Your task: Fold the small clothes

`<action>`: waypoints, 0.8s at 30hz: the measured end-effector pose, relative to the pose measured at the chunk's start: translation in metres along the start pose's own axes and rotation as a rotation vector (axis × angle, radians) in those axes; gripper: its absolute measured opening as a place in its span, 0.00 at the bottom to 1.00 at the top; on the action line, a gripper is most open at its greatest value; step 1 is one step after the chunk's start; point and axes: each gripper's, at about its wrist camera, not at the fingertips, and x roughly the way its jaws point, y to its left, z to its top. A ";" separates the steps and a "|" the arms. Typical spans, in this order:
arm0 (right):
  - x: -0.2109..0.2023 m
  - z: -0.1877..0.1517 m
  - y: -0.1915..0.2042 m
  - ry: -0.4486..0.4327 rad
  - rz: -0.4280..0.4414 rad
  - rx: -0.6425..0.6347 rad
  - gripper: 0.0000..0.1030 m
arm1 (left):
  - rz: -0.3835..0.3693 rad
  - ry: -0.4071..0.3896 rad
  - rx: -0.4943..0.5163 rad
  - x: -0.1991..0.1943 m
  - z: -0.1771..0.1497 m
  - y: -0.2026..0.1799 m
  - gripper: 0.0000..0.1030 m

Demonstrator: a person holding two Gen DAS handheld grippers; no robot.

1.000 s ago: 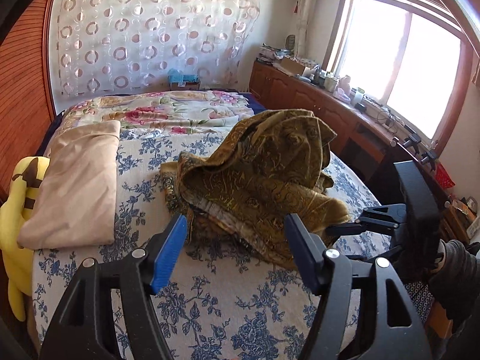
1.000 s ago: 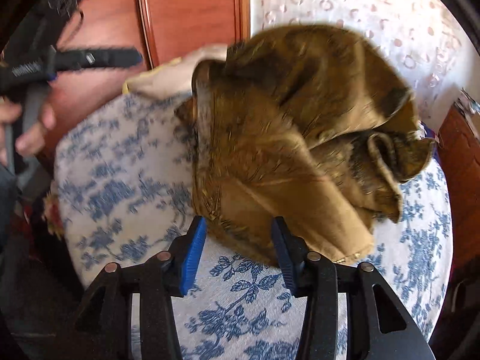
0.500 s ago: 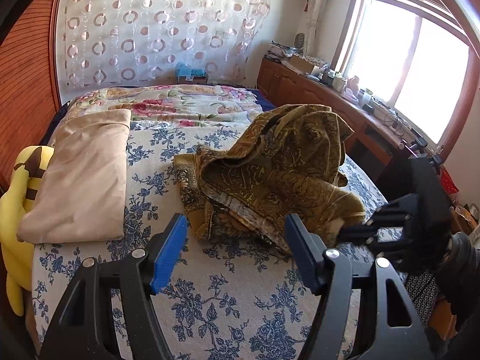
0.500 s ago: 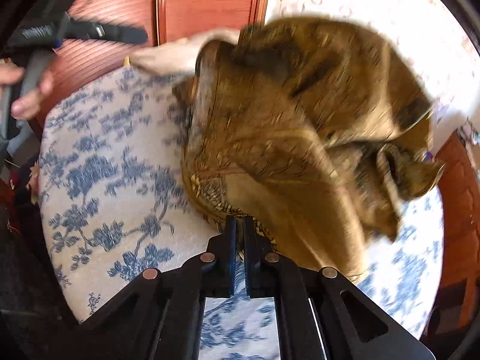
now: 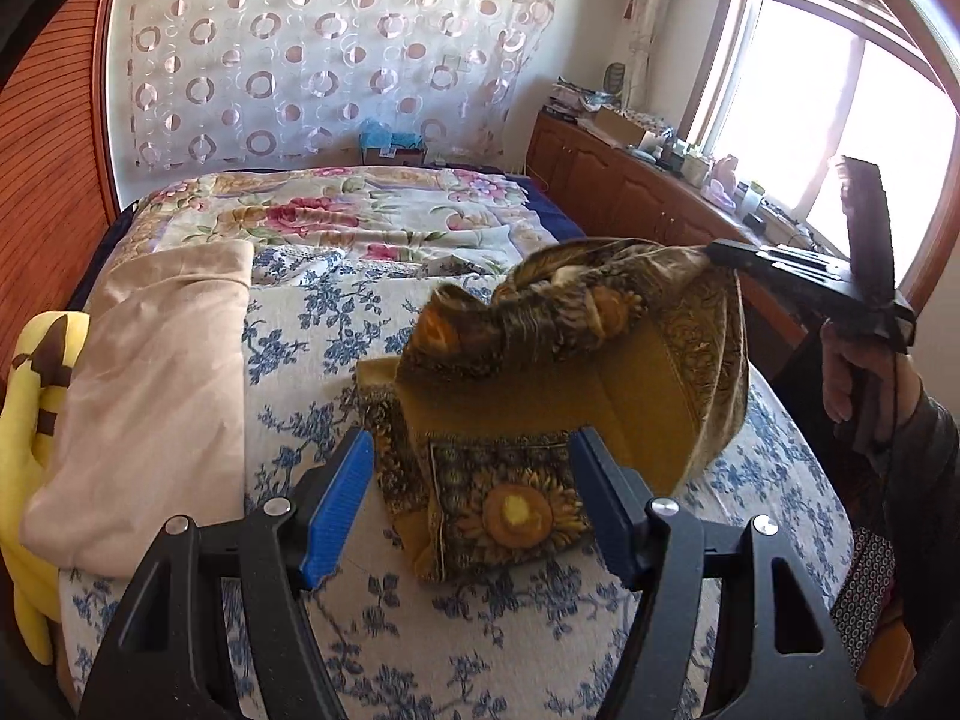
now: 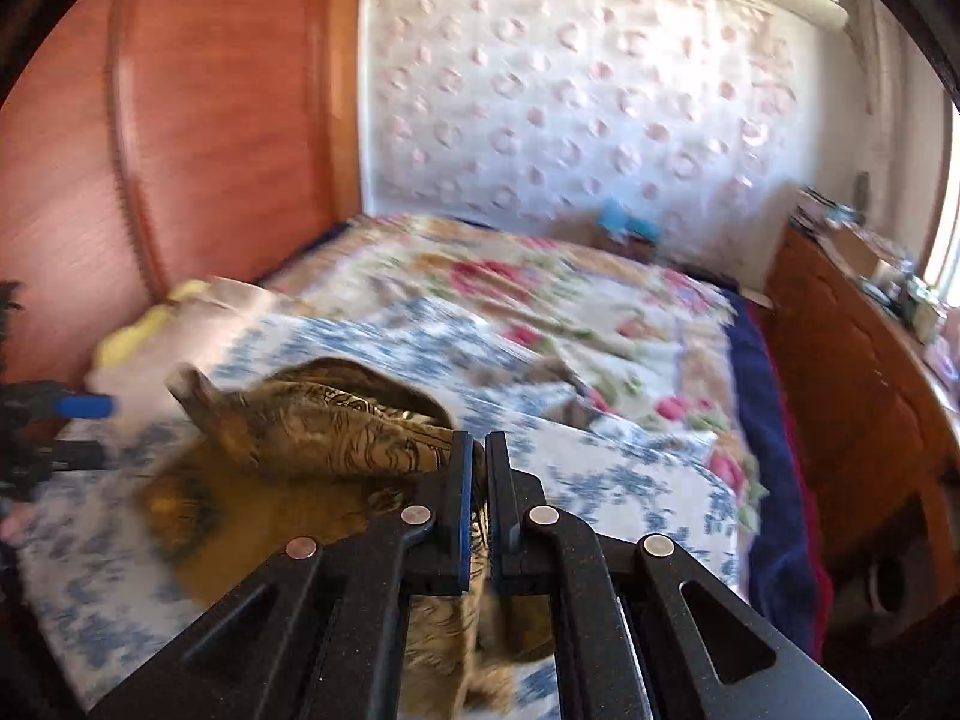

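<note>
Gripping brown garment [image 6: 336,438] (raised), right tool [image 6: 474,480], bed [image 5: 480,630]

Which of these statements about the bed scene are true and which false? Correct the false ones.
1. The right gripper is shut on the brown patterned cloth. True.
2. The left gripper clamps the cloth. False: its jaws stand open, nothing between the pads.
3. A beige folded garment lies on the bed beside the cloth. True.
4. The bedcover under the cloth is plain red. False: it is white with blue flowers.
</note>
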 end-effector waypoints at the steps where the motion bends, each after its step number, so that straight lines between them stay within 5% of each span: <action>1: 0.010 -0.001 -0.004 0.019 -0.006 0.018 0.03 | 0.004 0.010 0.004 0.008 0.004 0.001 0.67; 7: 0.058 -0.008 -0.018 0.097 -0.029 0.068 0.03 | 0.025 0.056 -0.004 0.048 0.022 0.008 0.67; 12: 0.059 0.002 -0.031 0.108 -0.011 0.090 0.04 | 0.027 0.087 -0.028 0.074 0.029 0.015 0.67; 13: 0.054 0.002 -0.032 0.096 0.000 0.100 0.08 | 0.031 0.093 -0.033 0.077 0.030 0.017 0.67; 17: 0.014 0.001 -0.033 0.018 -0.004 0.142 0.59 | 0.047 0.111 -0.053 0.088 0.028 0.026 0.67; 19: 0.003 -0.002 -0.031 0.011 0.021 0.154 0.67 | 0.053 0.123 -0.056 0.092 0.027 0.029 0.67; 24: 0.009 -0.017 -0.025 0.062 0.065 0.172 0.71 | 0.069 0.143 -0.052 0.100 0.023 0.035 0.67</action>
